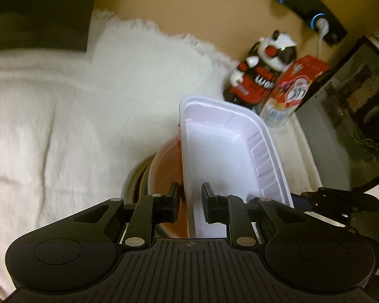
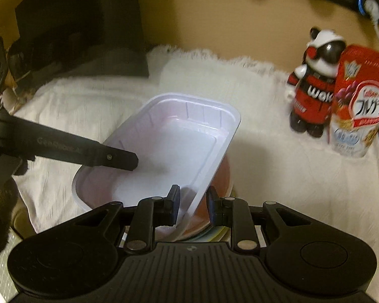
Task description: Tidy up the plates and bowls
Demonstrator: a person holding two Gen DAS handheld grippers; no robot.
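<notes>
White cloth [image 1: 50,126] covers the surface under the left wrist view, with a beige wall behind it. The left gripper [image 1: 189,203] tilts steeply downward, and its jaws are clamped on the near rim of a white plastic tray [image 1: 214,146], one finger inside the tray and the other outside. The tray stands tilted up ahead of the fingers, and a red bowl [image 1: 164,169] sits beneath it, just left of the fingertips. Ahead and to the right stand a panda figure [image 1: 262,68] and a red cereal box [image 1: 298,85], close together. At the right edge the other gripper's black finger shows.

From the right wrist view, the same cloth [image 2: 277,176] spreads ahead. The right gripper [image 2: 192,205] also angles downward, its jaws pinched tight on the tray's [image 2: 169,146] right-hand rim. The red bowl [image 2: 217,184] and a stack of plates under it lie just beyond the right finger. The left gripper's finger [image 2: 88,151] reaches in over the tray's left rim. The panda figure [image 2: 313,88] and cereal box [image 2: 356,101] stand well ahead to the right.
</notes>
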